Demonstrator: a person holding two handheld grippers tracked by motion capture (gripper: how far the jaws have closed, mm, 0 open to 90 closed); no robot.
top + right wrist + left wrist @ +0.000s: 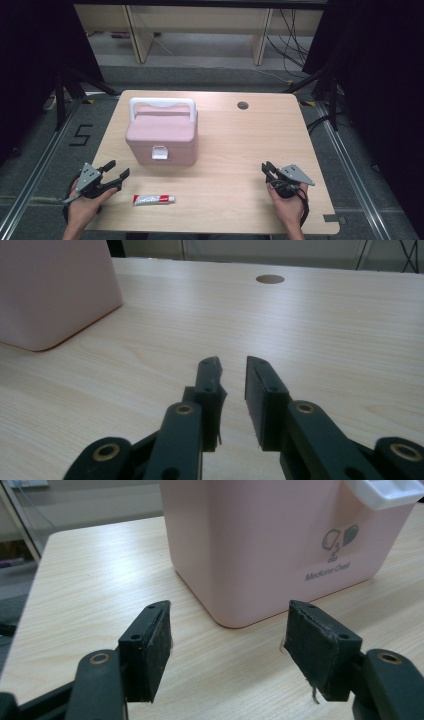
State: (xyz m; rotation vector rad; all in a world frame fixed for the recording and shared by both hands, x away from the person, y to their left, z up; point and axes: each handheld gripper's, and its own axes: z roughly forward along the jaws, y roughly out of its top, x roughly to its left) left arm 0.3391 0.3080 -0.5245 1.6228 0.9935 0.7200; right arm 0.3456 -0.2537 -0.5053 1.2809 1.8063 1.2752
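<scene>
At the near edge of the worktop (225, 165) the left tool (116, 173) sits in the person's left hand (85, 205), its jaws standing wide apart with nothing between them. In the left gripper view its pads (155, 647) frame bare wood, and they aim at a lower corner of the pink box just ahead. Just beside this tool, toward the middle of the near edge, lies a small tube (154, 200). Its long axis runs left to right along the worktop's front edge, and it lies flat. The cap end appears to point to the right, toward the other hand, though the high view is too small to be sure. The tube touches neither tool.

At the near right the right tool (266, 169) is held in the right hand (289, 202). Its jaws stand a narrow gap apart, not pressed together and with nothing in the gap, and they point away from the person across open wood.

Farther back, left of centre, stands the pink medicine box (161, 135), upright with its lid down and a white latch (159, 152) on the face turned toward the person. Its white handle (162, 105) is raised over the back of the lid. The box's long side runs left to right, parallel to the tube. It is near the left tool but apart from it.

Beyond, near the far right of the worktop, is a round cable hole (243, 105).
</scene>
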